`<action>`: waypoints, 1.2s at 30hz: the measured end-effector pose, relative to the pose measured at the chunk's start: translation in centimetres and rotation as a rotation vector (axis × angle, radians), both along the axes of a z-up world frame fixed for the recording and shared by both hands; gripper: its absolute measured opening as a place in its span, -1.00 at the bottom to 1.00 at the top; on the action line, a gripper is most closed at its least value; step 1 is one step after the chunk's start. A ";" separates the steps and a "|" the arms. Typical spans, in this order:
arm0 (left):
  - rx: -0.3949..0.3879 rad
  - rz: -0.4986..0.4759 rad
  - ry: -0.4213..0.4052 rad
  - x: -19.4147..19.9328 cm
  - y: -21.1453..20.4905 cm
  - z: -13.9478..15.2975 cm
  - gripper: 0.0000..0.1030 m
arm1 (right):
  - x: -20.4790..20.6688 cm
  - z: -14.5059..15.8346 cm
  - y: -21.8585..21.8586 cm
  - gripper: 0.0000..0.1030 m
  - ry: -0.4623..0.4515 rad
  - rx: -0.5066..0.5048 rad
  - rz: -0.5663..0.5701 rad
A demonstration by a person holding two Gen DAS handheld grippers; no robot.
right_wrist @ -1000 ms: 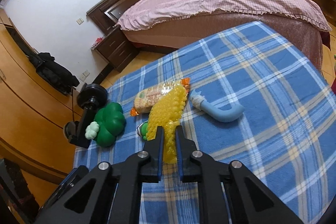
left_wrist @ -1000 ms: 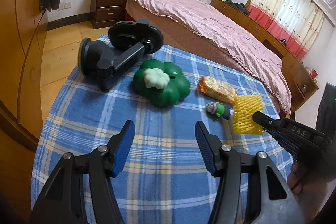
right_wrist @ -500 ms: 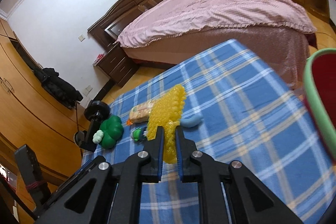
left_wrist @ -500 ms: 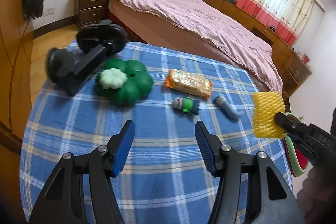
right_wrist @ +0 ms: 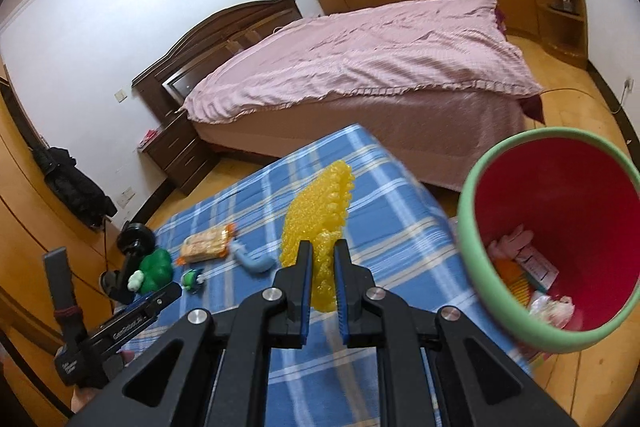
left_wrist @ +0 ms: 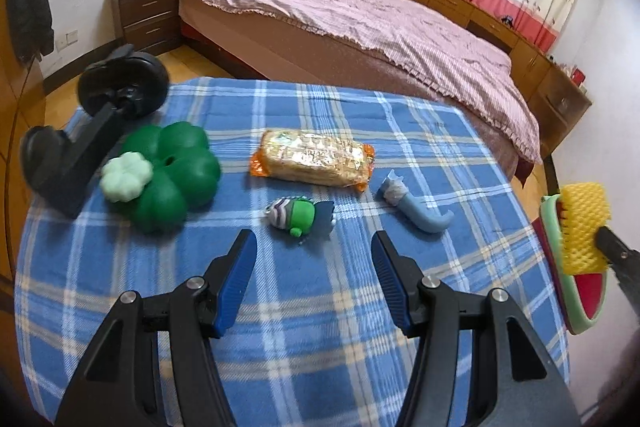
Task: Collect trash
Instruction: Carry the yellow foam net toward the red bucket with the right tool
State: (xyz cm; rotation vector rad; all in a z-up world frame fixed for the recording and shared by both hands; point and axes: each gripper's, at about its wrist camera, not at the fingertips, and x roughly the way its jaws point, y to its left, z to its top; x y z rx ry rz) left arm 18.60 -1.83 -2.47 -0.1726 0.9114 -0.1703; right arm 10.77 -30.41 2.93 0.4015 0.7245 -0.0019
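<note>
Yellow foam fruit net (right_wrist: 316, 223) sits pinched in my right tool (right_wrist: 321, 269) at frame centre, so I should carry it fully over the red bin (right_wrist: 468, 227) at right before letting go.

Bin (left_wrist: 560, 291) cut by frame edge; contents (right_wrist: 532, 267) unclear.

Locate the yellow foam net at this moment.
The yellow foam net is clamped in the right hand-held gripper, off the blue plaid table, beside the green-rimmed bin; the left wrist view shows it at far right.
</note>
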 end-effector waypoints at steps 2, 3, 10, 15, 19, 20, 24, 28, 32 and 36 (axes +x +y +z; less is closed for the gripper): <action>0.015 -0.004 0.017 0.9 -0.5 -0.7 0.16 | 0.0 -0.2 -0.4 -0.76 -0.002 -0.004 -0.005; 0.022 -0.003 0.022 1.3 -0.6 -0.9 0.16 | -0.1 -0.3 -0.7 -0.76 -0.002 -0.007 -0.007; 0.078 0.016 0.034 2.8 -0.9 -2.1 0.15 | 0.3 -1.5 -1.8 -0.76 0.015 0.009 -0.023; 0.089 0.017 0.042 3.2 -0.9 -2.8 0.09 | 0.3 -2.0 -2.2 -0.76 0.027 0.015 -0.032; 0.106 0.008 0.019 3.0 -1.1 -2.8 -0.03 | 0.2 -2.2 -2.3 -0.76 0.031 0.021 -0.035; 0.100 0.007 0.018 3.0 -1.0 -2.8 -0.03 | 0.1 -2.1 -2.4 -0.76 0.031 0.023 -0.035; 0.076 0.004 0.013 2.4 -1.0 -2.5 -0.03 | 0.1 -2.1 -2.3 -0.76 0.027 0.022 -0.033; 0.046 0.004 -0.003 1.2 -1.1 -1.6 -0.03 | -0.4 -1.8 -2.1 -0.76 0.014 0.025 -0.025; 0.014 0.002 -0.025 -0.4 -1.4 -0.4 -0.03 | -0.9 -1.3 -2.0 -0.76 -0.005 0.032 -0.014; -0.005 -0.009 -0.052 -1.9 -1.8 1.0 -0.03 | -1.6 -0.9 -1.8 -0.76 -0.017 0.034 -0.008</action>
